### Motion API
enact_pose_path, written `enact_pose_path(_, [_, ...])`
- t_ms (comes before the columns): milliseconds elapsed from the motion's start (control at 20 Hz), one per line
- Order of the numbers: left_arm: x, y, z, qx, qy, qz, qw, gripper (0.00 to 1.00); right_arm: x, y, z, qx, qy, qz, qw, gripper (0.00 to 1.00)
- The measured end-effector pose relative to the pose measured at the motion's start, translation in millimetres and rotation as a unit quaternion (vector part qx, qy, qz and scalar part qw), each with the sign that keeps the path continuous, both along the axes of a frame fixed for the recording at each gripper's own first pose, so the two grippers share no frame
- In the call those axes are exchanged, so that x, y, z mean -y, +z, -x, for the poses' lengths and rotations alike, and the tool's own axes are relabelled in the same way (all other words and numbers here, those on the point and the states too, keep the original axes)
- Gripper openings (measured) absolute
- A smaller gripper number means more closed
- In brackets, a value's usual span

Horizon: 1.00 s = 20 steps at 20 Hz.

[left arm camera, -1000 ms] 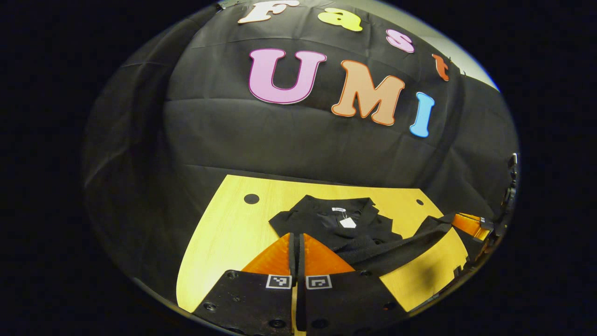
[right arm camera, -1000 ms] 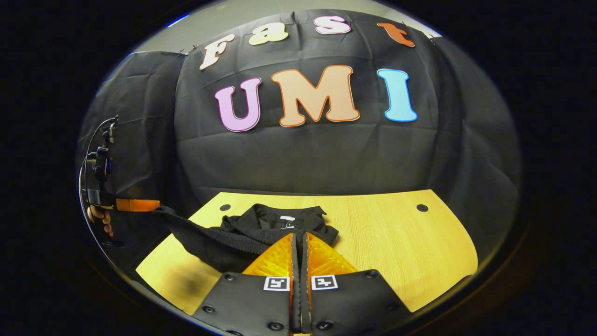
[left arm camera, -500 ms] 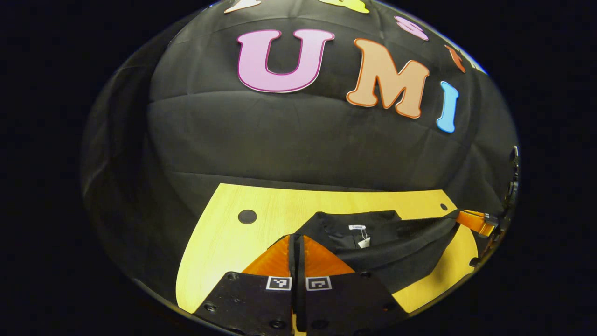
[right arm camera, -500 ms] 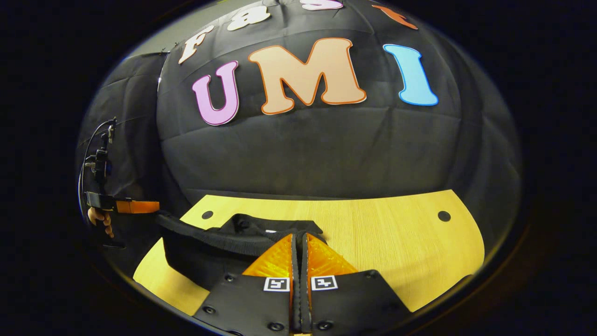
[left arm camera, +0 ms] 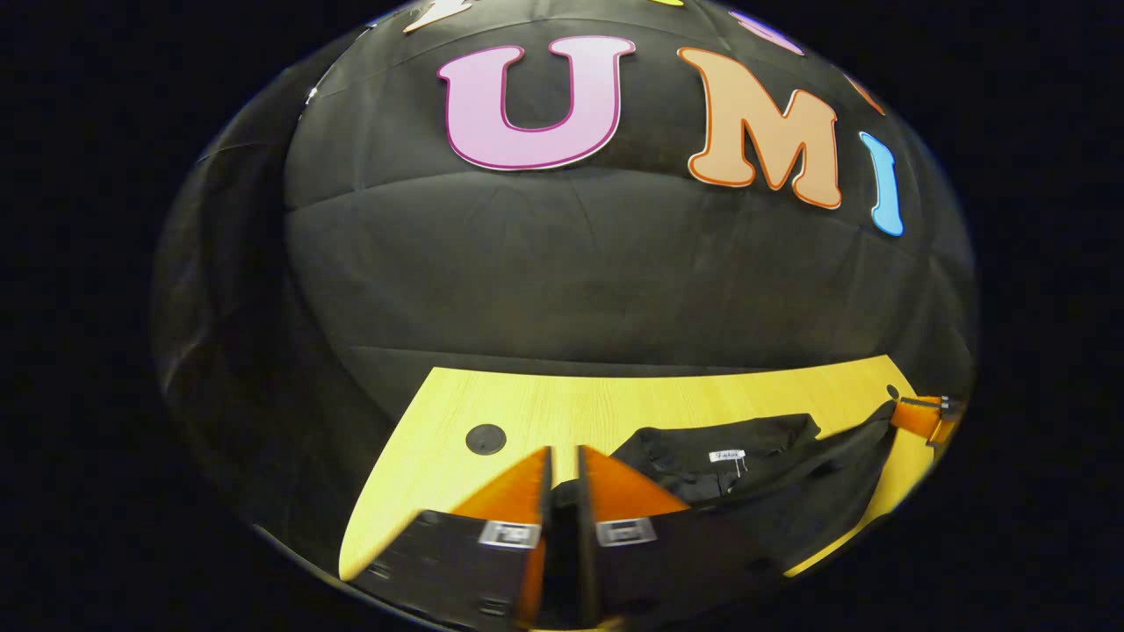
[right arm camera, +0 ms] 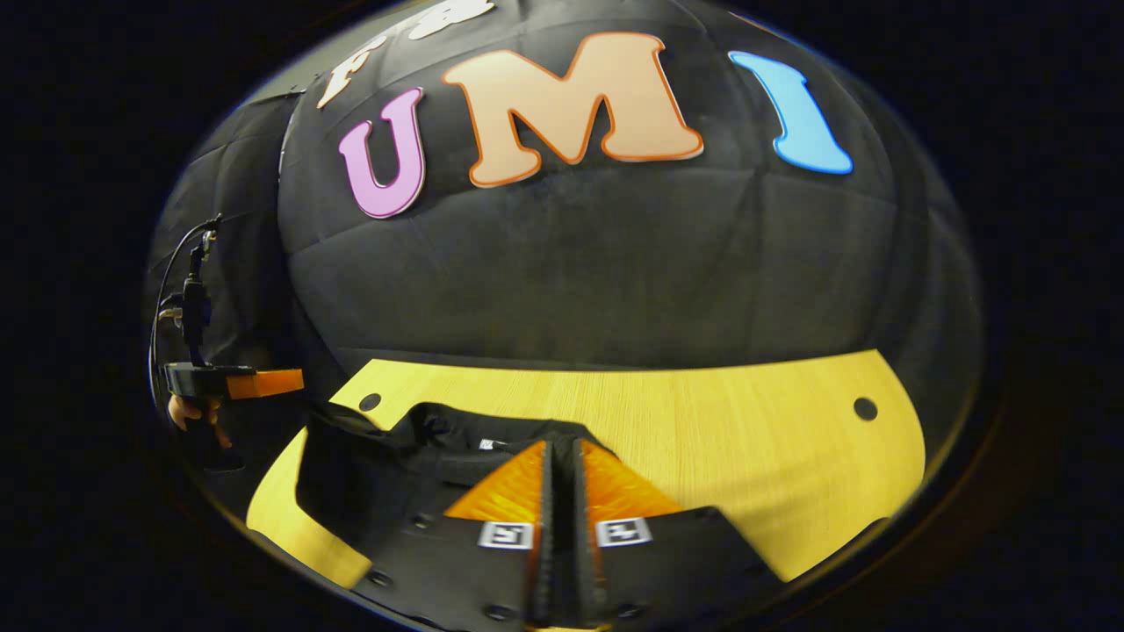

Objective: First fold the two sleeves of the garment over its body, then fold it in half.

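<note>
A black garment [left arm camera: 755, 491] lies on the yellow wooden table [left arm camera: 562, 412], its collar with a white label [left arm camera: 727, 456] toward the wall. My left gripper [left arm camera: 562, 458] is shut on a lifted edge of the cloth, which shows between its fingers. The same edge stretches right to my right gripper [left arm camera: 913, 416], also pinching it. In the right gripper view, the right gripper [right arm camera: 560, 449] is shut on the garment [right arm camera: 369, 474] near the collar. The taut edge runs left to the left gripper [right arm camera: 268, 383], held by a hand [right arm camera: 195, 412].
The table [right arm camera: 746, 439] has small round holes [right arm camera: 865, 408] near its back corners, one [left arm camera: 485, 438] just left of my left gripper. The booth's black cloth wall stands right behind the table. Bare wood [right arm camera: 720, 474] lies to the right of the garment.
Both grippers have carried the held edge forward toward the collar and the wall. The cloth between them went from a sagging strip to a wide sheet over the body.
</note>
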<state>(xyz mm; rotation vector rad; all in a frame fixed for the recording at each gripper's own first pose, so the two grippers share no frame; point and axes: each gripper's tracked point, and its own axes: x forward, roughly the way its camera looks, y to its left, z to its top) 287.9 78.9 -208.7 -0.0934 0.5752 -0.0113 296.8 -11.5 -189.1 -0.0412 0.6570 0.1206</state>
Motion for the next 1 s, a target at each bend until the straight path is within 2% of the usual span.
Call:
enact_pose_path(100, [-1,7,-2,0.008,0.014,-0.004,1.000,0.99,8,15,-8,0.041,-0.011,0.021,0.999,0.73])
enact_pose_path(150, [-6,10,-3,0.019,0.023,-0.004,1.000,0.90,8,27,-10,0.066,-0.012,0.026,0.997,0.96])
enact_pose_path(200, [-7,15,-3,0.029,0.029,-0.001,0.999,0.93,8,35,-13,0.086,-0.015,0.031,0.996,0.93])
enact_pose_path(250, [-9,22,-3,0.039,0.034,0.002,0.999,0.93,10,44,-14,0.101,-0.018,0.037,0.994,0.98])
enact_pose_path(350, [-15,30,1,0.048,0.042,0.000,0.998,0.93,8,57,-11,0.122,-0.019,0.040,0.992,0.98])
enact_pose_path(450, [-19,38,7,0.055,0.045,-0.001,0.997,0.93,6,62,-4,0.126,-0.019,0.042,0.991,0.98])
enact_pose_path(500, [-20,44,10,0.062,0.045,-0.002,0.997,0.93,5,65,-1,0.129,-0.019,0.042,0.991,0.95])
enact_pose_path(600, [-22,59,21,0.077,0.045,-0.007,0.996,0.93,2,74,11,0.138,-0.019,0.043,0.989,0.99])
enact_pose_path(700, [-21,81,38,0.103,0.038,-0.014,0.994,0.94,0,87,32,0.150,-0.022,0.046,0.987,0.99])
enact_pose_path(750, [-20,92,49,0.116,0.032,-0.015,0.993,0.93,-2,94,45,0.158,-0.024,0.048,0.986,0.95])
enact_pose_path(800, [-18,103,61,0.129,0.025,-0.015,0.991,0.95,-5,101,58,0.167,-0.025,0.048,0.985,0.98])
enact_pose_path(850, [-16,115,76,0.144,0.019,-0.016,0.989,0.93,-7,109,74,0.176,-0.028,0.050,0.983,0.98])
enact_pose_path(1000, [-20,151,122,0.191,0.013,-0.025,0.981,0.94,-11,133,124,0.209,-0.042,0.053,0.976,0.98])
